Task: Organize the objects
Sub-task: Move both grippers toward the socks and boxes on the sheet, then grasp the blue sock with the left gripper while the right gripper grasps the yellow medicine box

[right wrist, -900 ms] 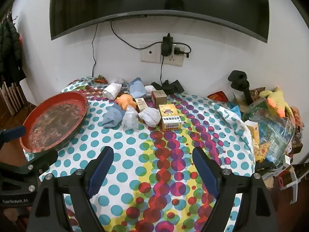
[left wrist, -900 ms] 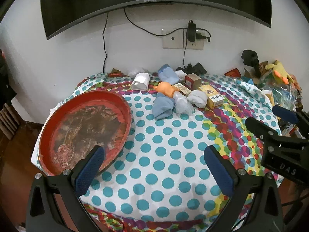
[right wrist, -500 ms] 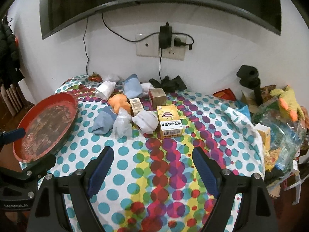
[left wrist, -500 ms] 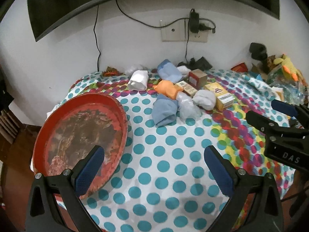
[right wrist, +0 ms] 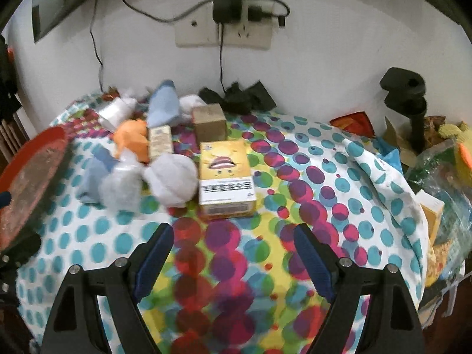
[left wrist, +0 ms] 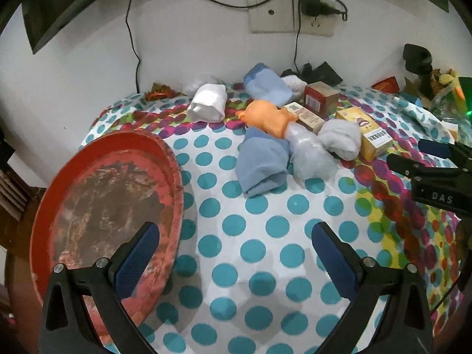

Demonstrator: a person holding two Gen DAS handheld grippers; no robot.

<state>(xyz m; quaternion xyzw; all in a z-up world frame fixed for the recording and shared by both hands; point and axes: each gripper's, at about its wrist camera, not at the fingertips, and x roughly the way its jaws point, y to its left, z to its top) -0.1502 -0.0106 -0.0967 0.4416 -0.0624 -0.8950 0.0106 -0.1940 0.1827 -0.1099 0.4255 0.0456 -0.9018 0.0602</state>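
Approaching, nothing yet picked: you are at the opening step of sorting, both grippers empty.

Near: left gripper (left wrist: 236,247), jaws spread wide, nothing between them, over bare dotted cloth (left wrist: 253,236) on the desk. Right gripper (right wrist: 233,249), jaws likewise wide and empty, aimed at the pile.

Near left: red tray (left wrist: 174,171), worn inside, nothing in it; the likely place to gather things, though that is a guess.

Middle, the pile, items touching or overlapping:
- yellow box (right wrist: 225,177), lying flat, nearest your right gripper and just ahead of it
- white bundle (right wrist: 172,180), against the box's left side
- clear bag (left wrist: 309,156)
- blue cloth (left wrist: 261,165), nearest your left gripper
- orange toy (left wrist: 265,115)

Far: brown box (right wrist: 209,121), second blue cloth (left wrist: 265,84), white roll (left wrist: 208,101), black wad (right wrist: 239,96) by the wall.

Next move: advance the right gripper until the yellow box sits between its pads, square to the narrow sides, then close. Keep clear of the white bundle pressed against it.
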